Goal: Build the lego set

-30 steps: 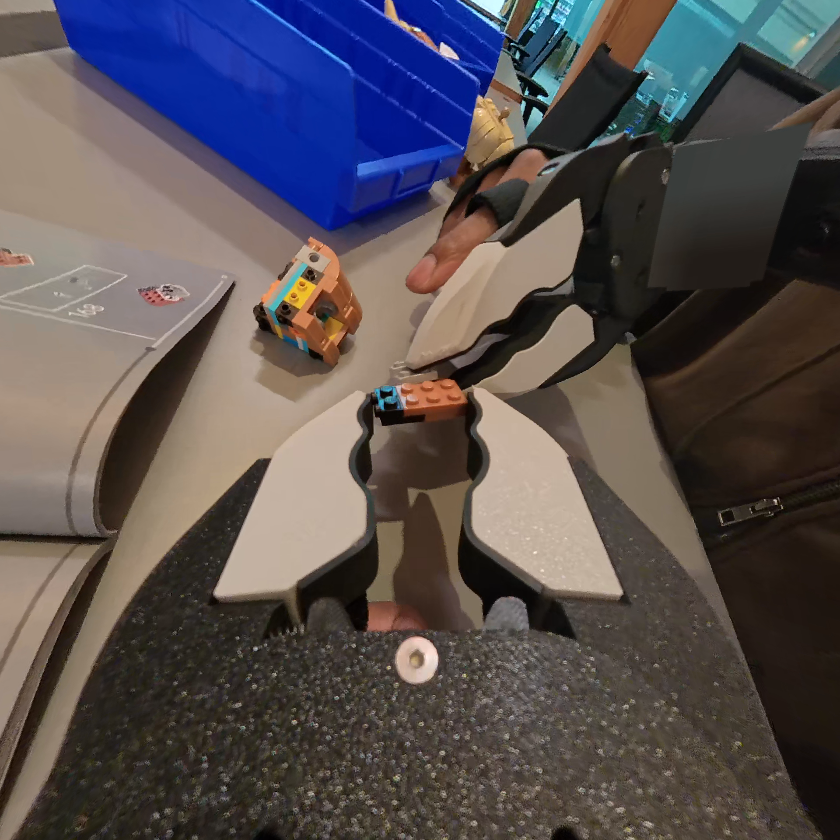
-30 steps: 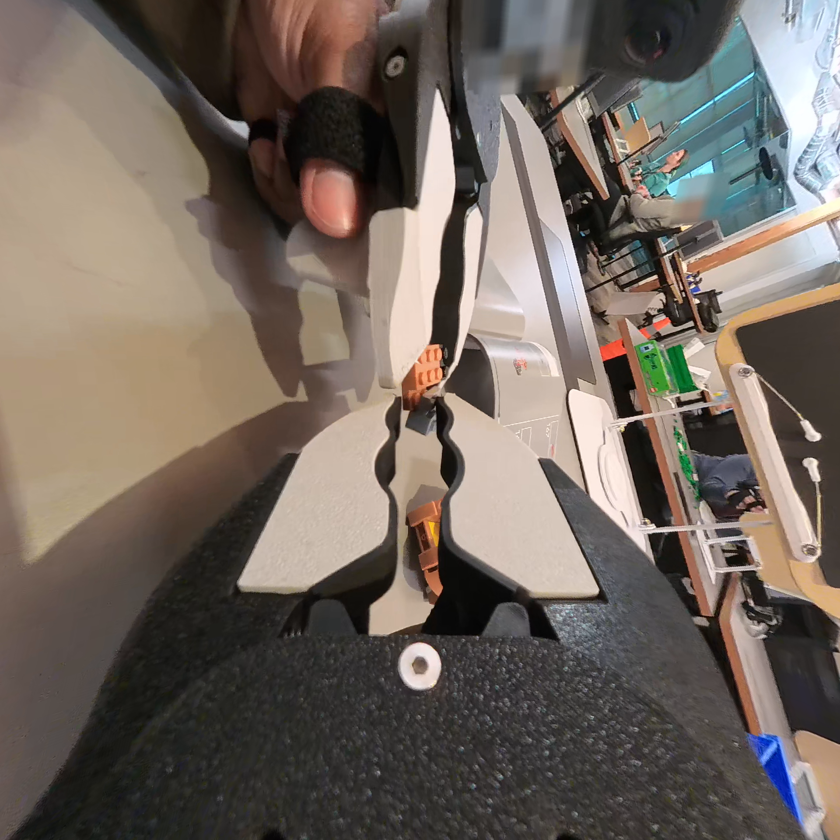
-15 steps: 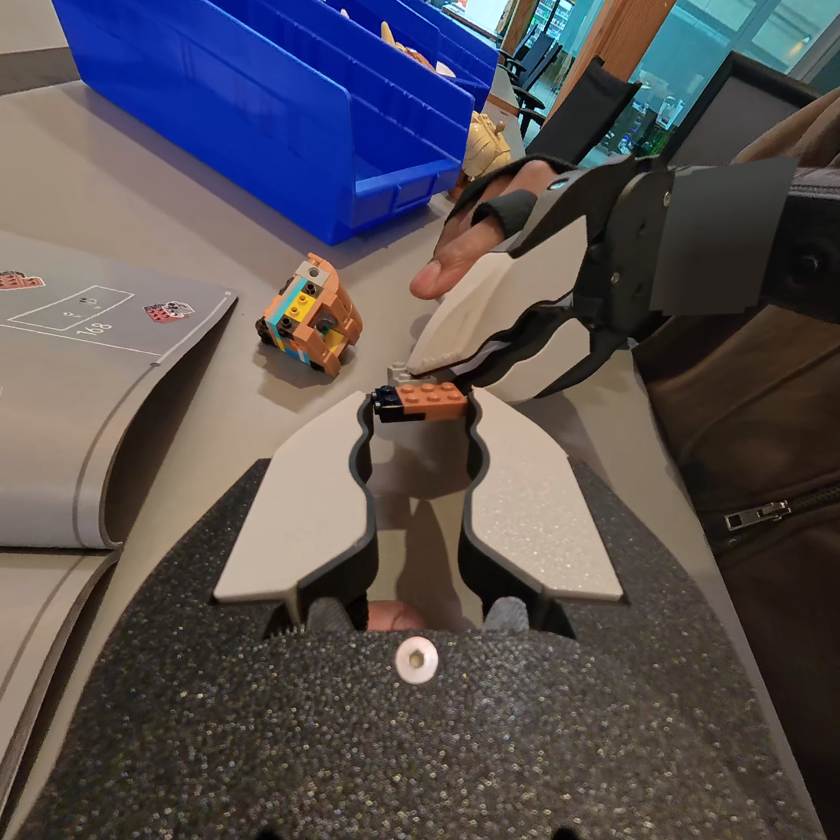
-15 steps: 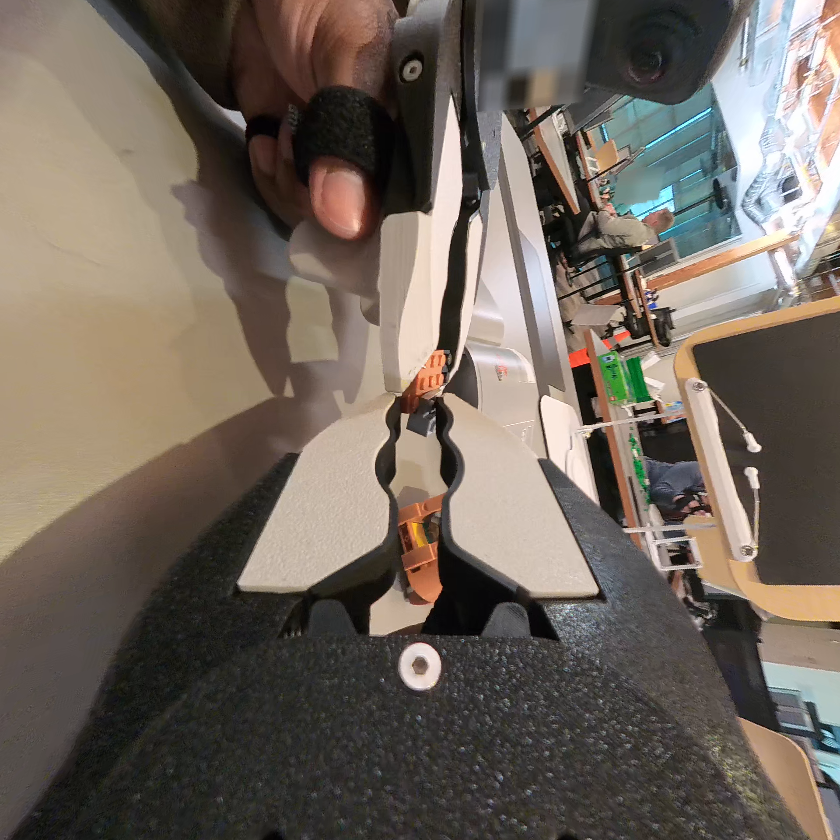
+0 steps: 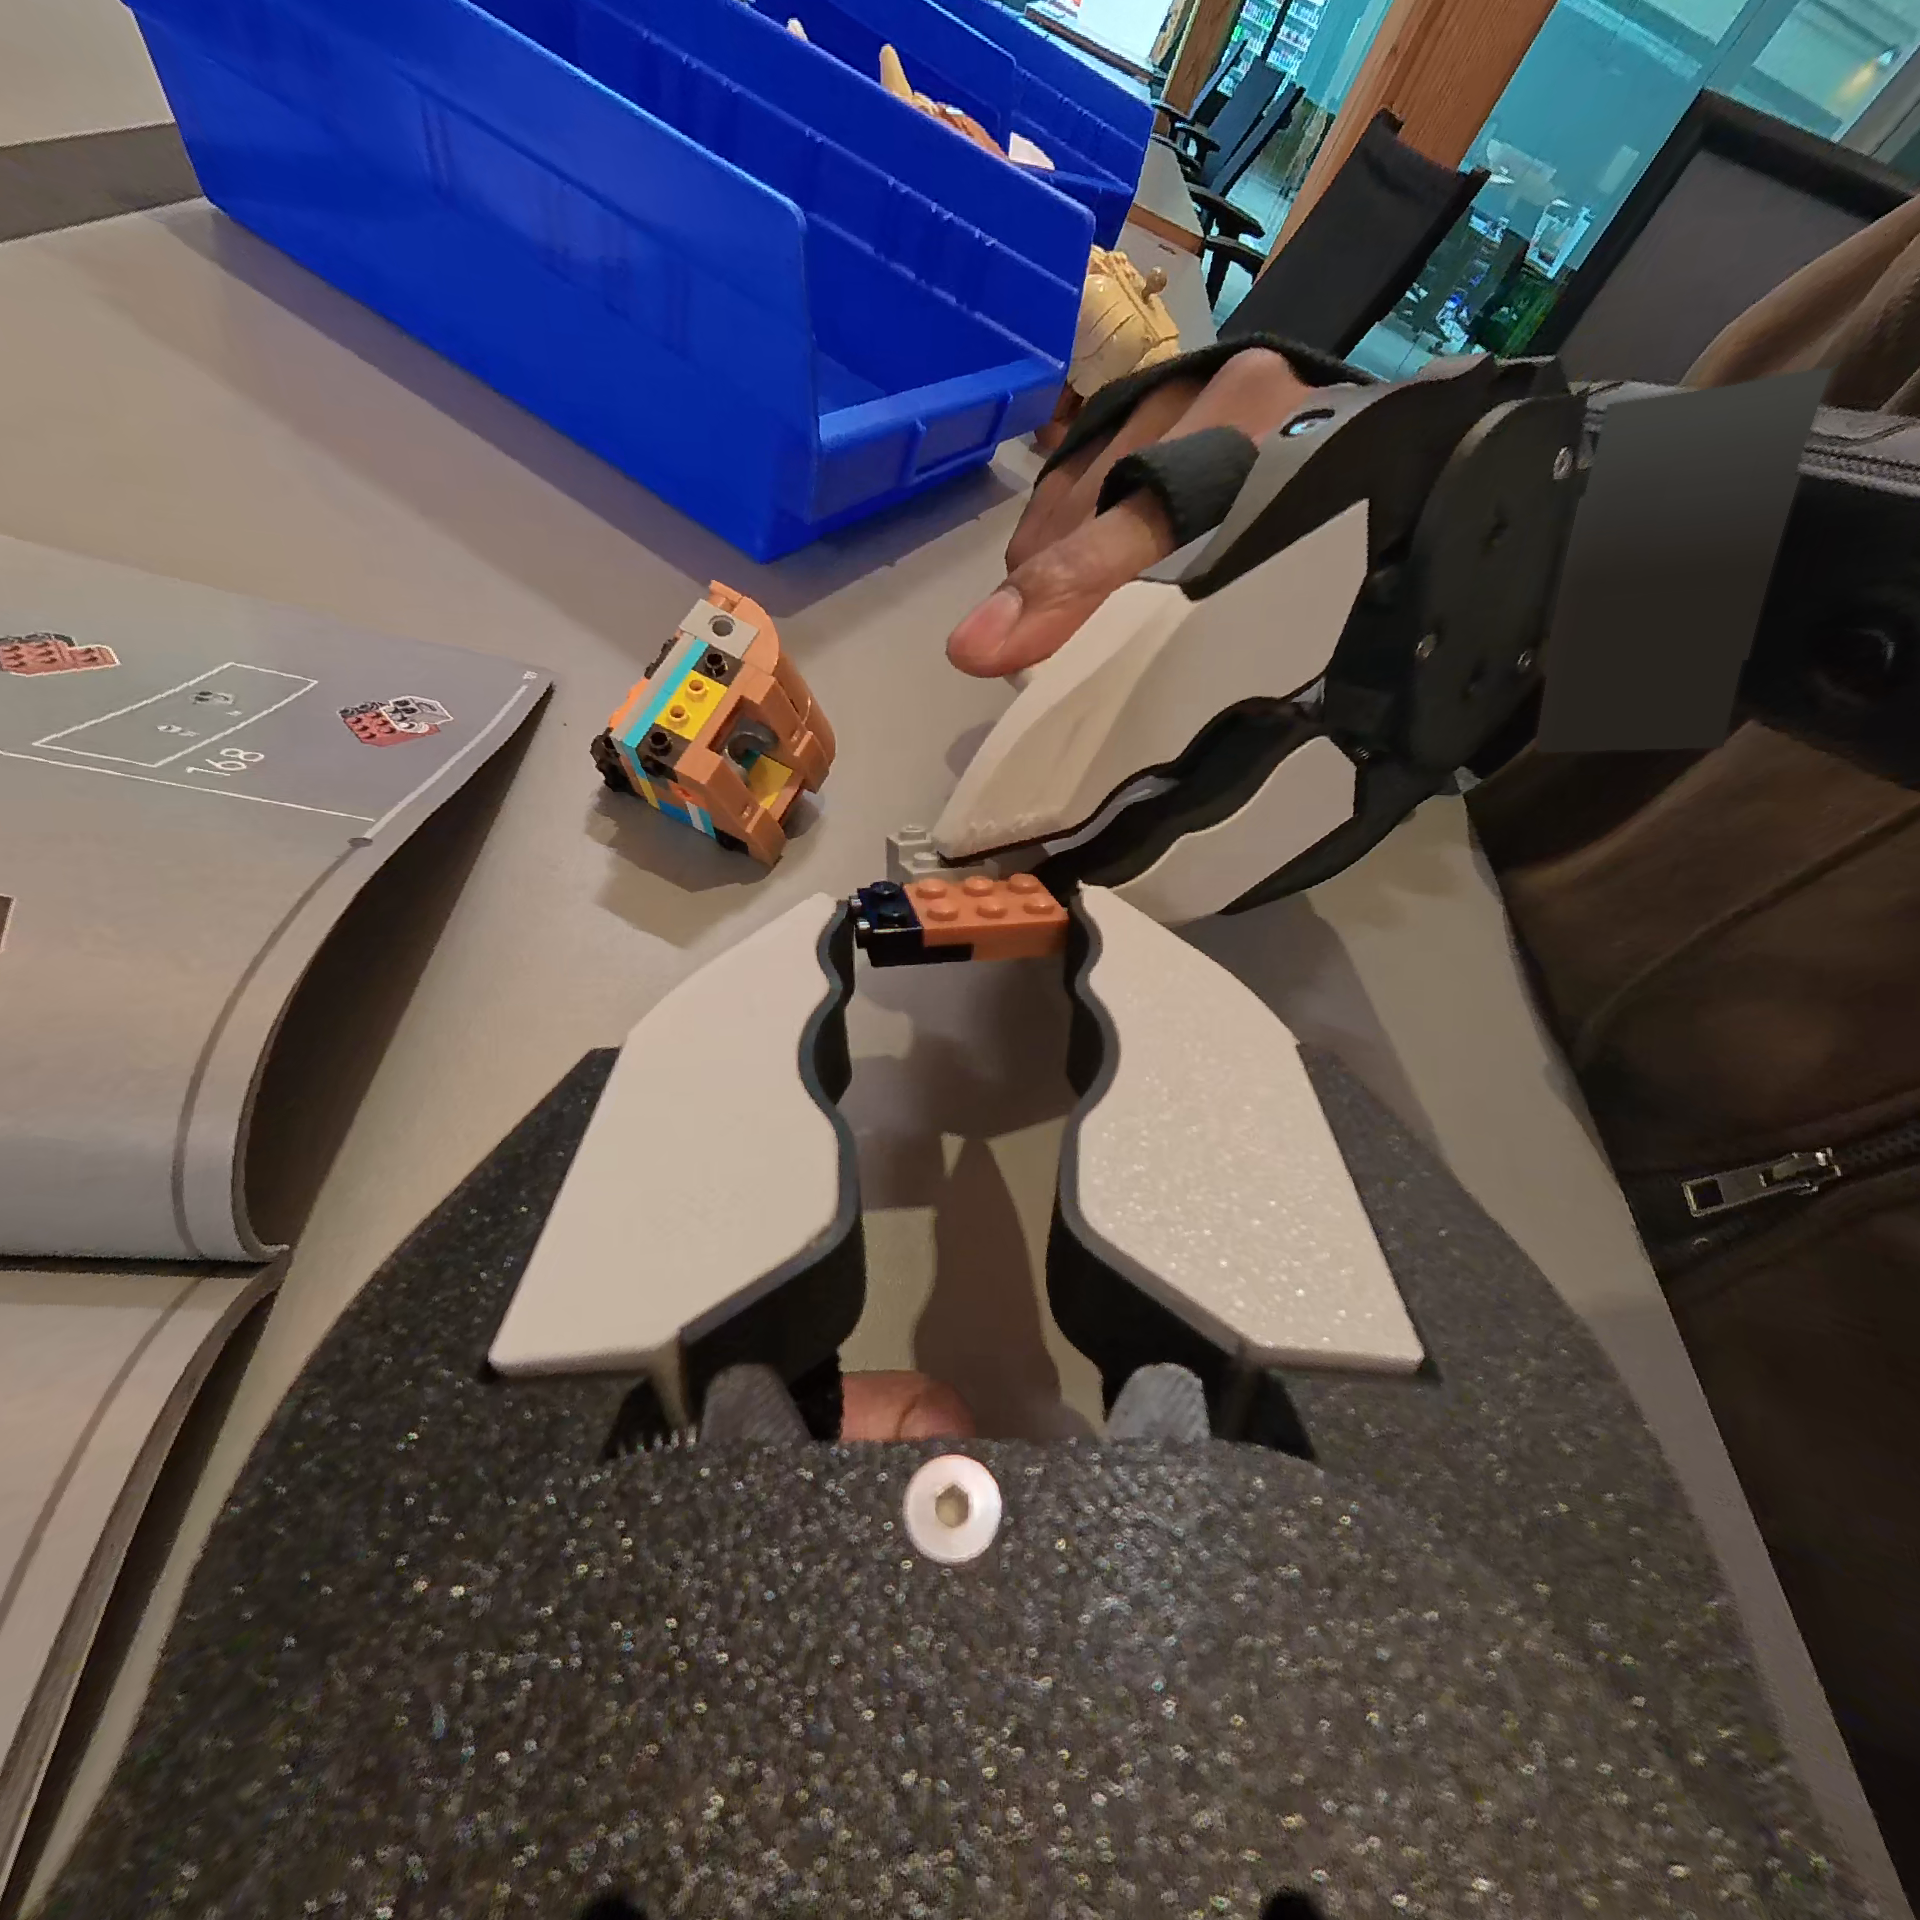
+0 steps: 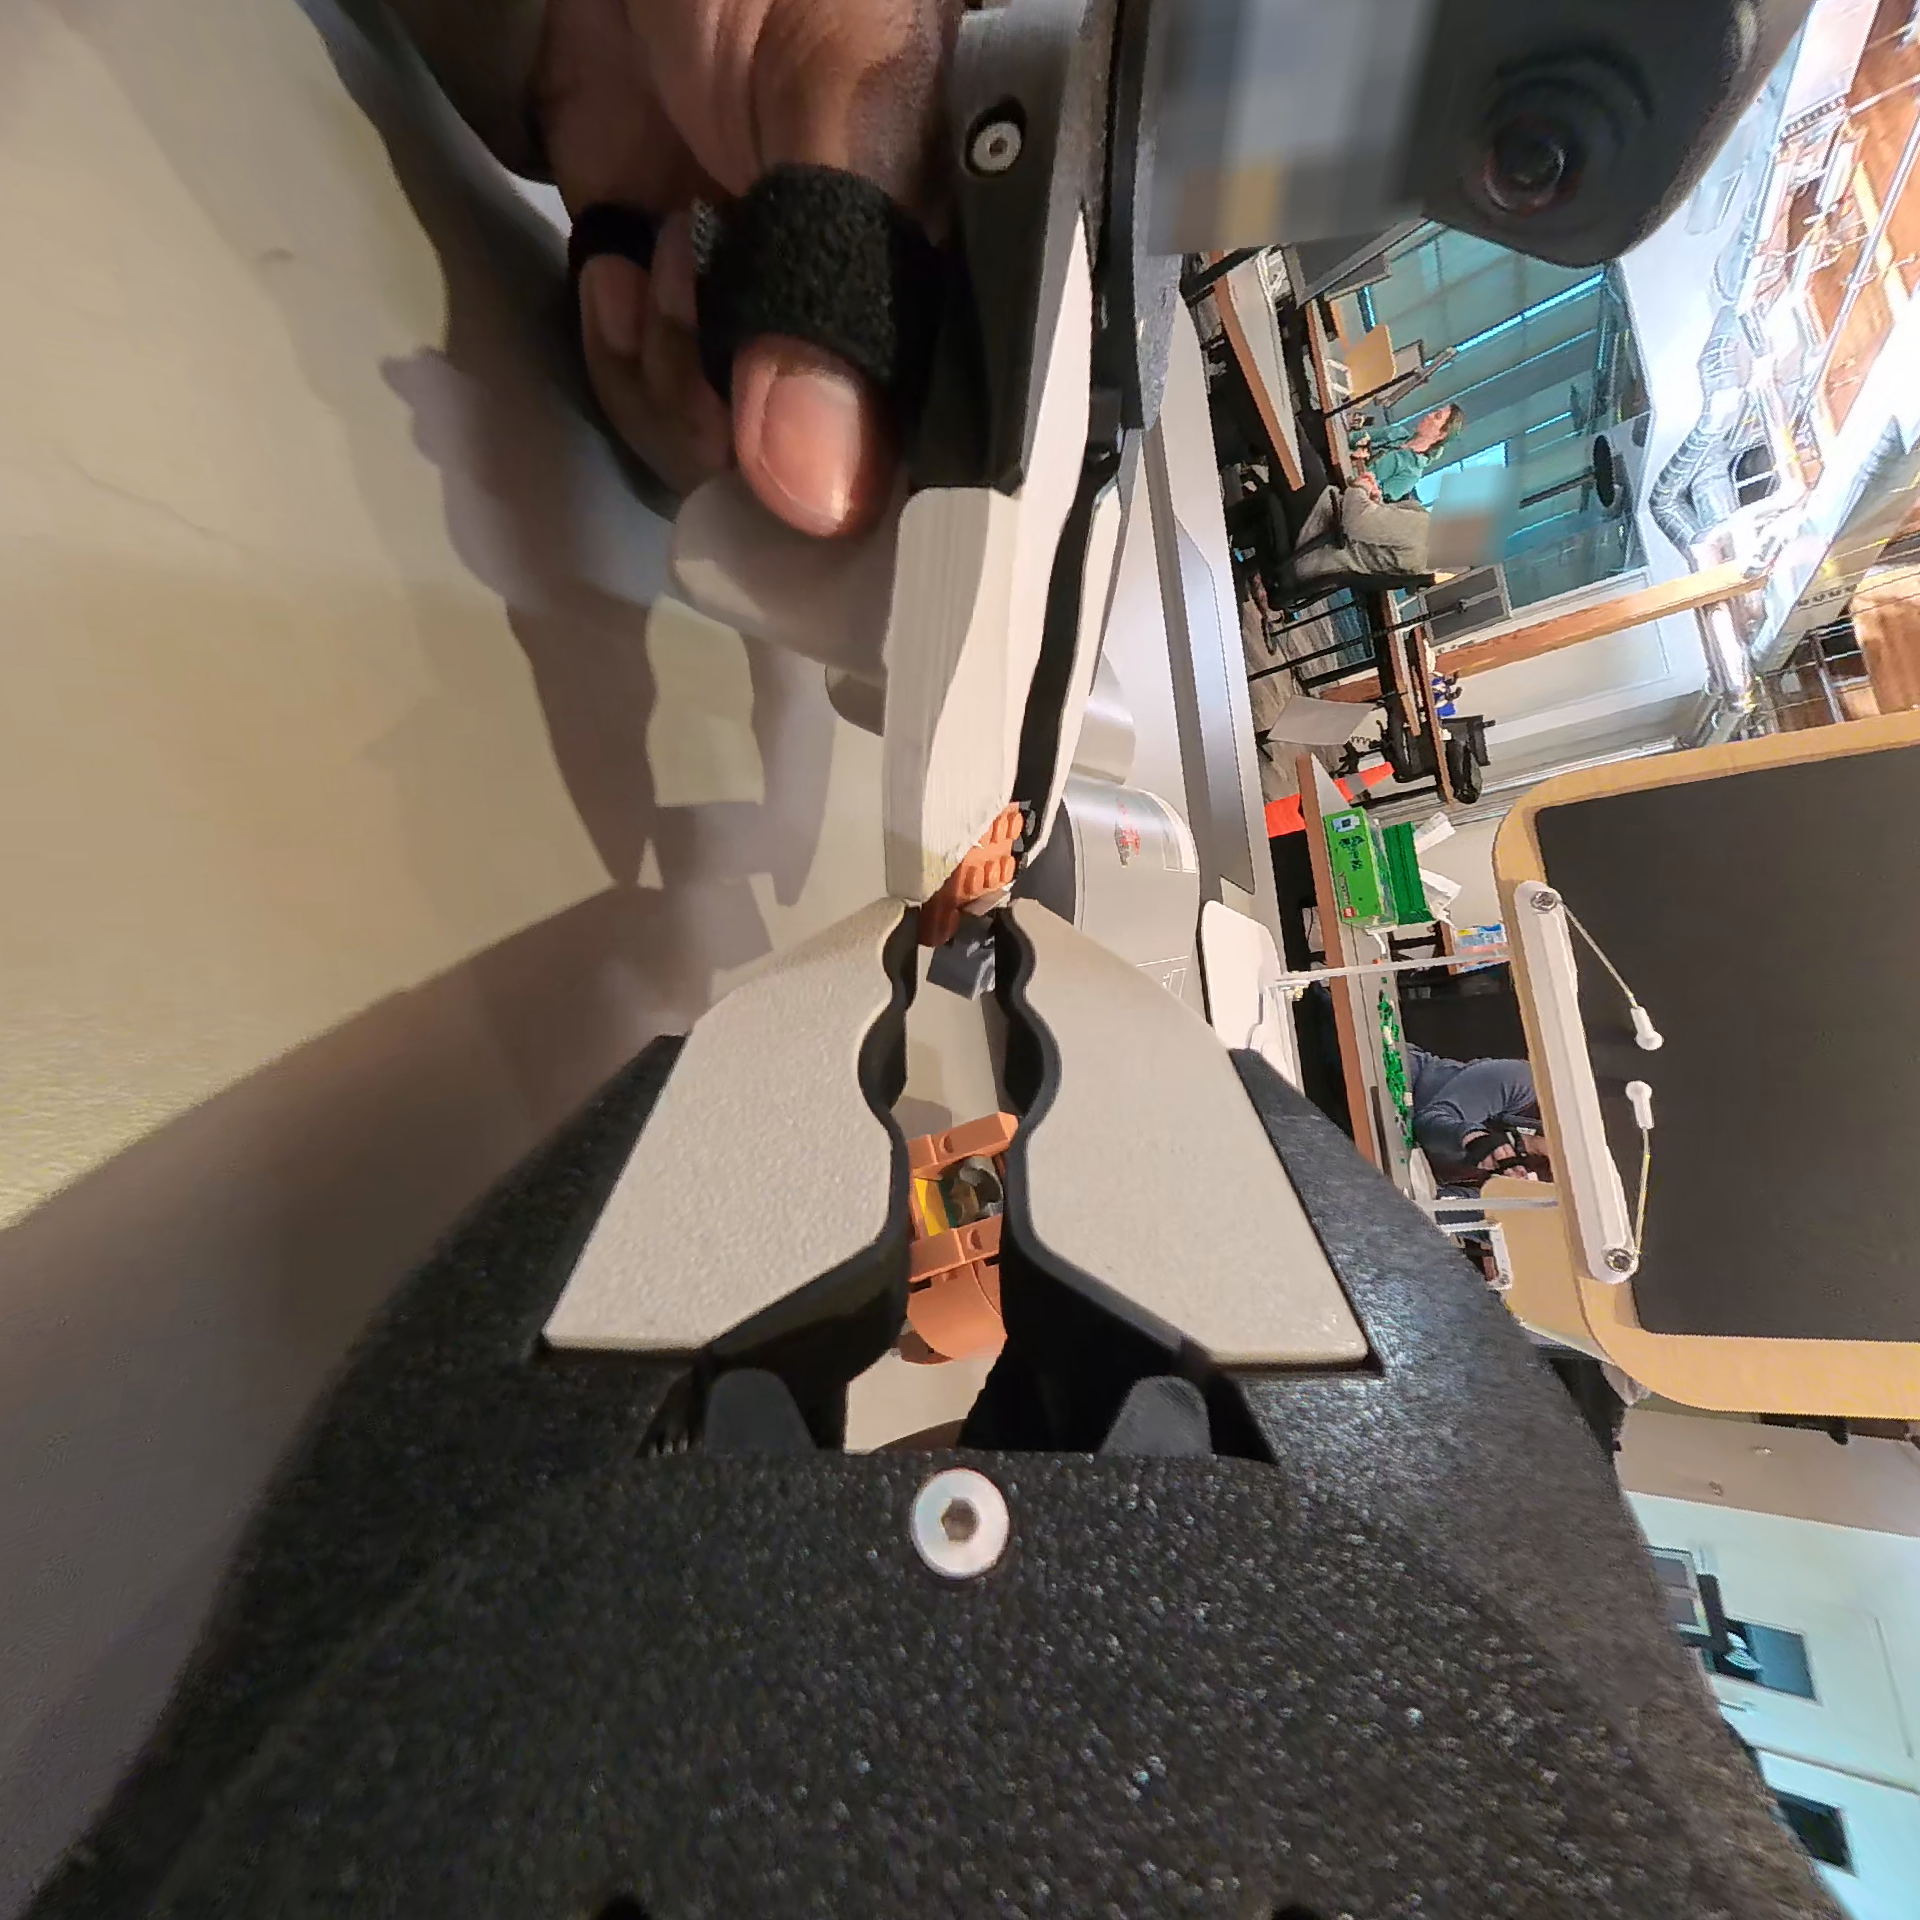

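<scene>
My left gripper is shut on a short orange brick assembly with a dark blue end, held by its two ends just above the table. My right gripper comes in from the right, shut on a small grey brick that sits right behind the assembly's dark end. In the right wrist view my right gripper pinches the grey brick at its tips, against the orange assembly in the left gripper's fingers. A multicoloured lego build lies on the table beyond.
An open instruction booklet lies on the left. Blue storage bins stand at the back, with a tan figure behind them. A person's brown jacket fills the right side. The grey table shows between the booklet and the bins. Both grippers' tips are close together, under 4 cm apart.
Both grippers stay shut on their pieces. The grey brick has stayed close behind the orange assembly's dark end, with only a slight shift of both hands.
</scene>
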